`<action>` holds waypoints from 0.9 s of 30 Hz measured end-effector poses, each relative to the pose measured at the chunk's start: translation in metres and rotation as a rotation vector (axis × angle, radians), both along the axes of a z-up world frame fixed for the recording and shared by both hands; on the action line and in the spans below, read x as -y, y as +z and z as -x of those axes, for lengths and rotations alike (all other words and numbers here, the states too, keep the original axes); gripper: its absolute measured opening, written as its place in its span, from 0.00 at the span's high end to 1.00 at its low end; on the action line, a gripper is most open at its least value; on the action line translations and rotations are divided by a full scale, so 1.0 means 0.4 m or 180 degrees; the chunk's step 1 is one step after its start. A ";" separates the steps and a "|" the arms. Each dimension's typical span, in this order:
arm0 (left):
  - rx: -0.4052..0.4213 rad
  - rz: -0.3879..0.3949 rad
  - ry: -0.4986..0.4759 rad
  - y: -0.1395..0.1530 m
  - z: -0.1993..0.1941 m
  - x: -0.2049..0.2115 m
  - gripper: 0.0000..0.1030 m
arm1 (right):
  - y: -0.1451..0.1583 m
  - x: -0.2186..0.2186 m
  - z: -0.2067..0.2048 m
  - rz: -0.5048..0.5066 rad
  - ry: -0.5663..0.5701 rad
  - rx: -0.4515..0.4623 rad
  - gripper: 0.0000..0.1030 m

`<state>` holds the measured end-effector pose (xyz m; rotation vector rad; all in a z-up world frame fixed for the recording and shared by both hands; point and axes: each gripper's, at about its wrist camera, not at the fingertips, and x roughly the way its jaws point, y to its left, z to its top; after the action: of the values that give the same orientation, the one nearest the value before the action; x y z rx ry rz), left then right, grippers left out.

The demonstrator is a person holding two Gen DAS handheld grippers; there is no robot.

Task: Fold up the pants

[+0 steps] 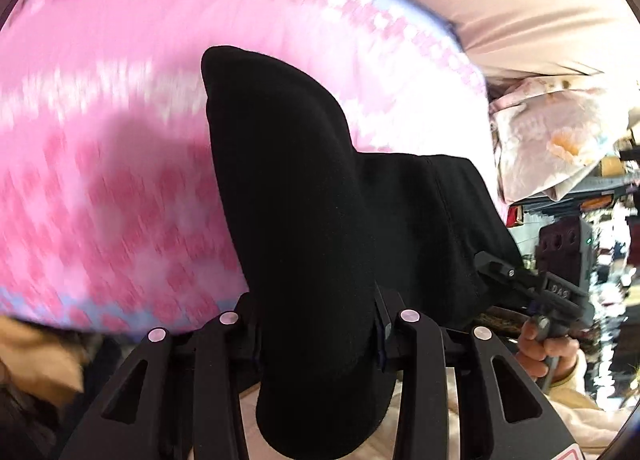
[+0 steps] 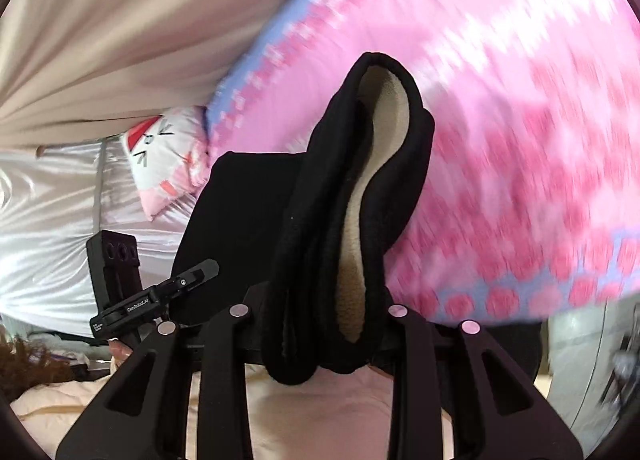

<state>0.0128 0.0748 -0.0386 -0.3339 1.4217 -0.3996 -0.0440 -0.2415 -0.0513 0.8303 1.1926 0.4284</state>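
The black pants [image 1: 312,188] hang lifted above a pink checked blanket [image 1: 100,120]. My left gripper [image 1: 318,344] is shut on a thick fold of the black fabric, which bulges up between the jaws. My right gripper [image 2: 320,336] is shut on another bunched part of the pants [image 2: 312,220], where the beige fleece lining [image 2: 360,228] shows. Each gripper shows in the other's view: the right one at the far right of the left wrist view [image 1: 504,272], the left one at the left of the right wrist view [image 2: 200,270], both at the cloth's edge.
The pink blanket [image 2: 520,100] has a pale blue border and is blurred. A beige curtain [image 2: 120,40] hangs behind. A cat-print pillow [image 2: 160,156] and a silvery white sheet [image 2: 48,220] lie to the left. Cluttered shelves [image 1: 600,220] show far right.
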 end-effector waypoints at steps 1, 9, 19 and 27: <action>0.0110 -0.0006 -0.0021 0.024 -0.007 -0.004 0.67 | 0.021 -0.005 -0.010 0.0025 -0.0001 0.0086 0.72; 0.0949 -0.0027 -0.0149 0.216 -0.145 0.014 0.67 | 0.249 -0.005 -0.169 0.0261 -0.0093 0.0994 0.72; 0.1592 -0.0081 -0.0121 0.277 -0.442 0.045 0.66 | 0.254 0.021 -0.478 0.0549 -0.0249 0.1467 0.72; 0.0927 -0.0634 -0.0101 -0.225 -0.628 0.073 0.65 | -0.285 0.031 -0.683 0.0709 -0.0272 0.0442 0.64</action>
<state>0.2641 0.0455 -0.1286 -0.0865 1.1705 -0.3149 0.2294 -0.2540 -0.1653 0.6459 1.0505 0.2727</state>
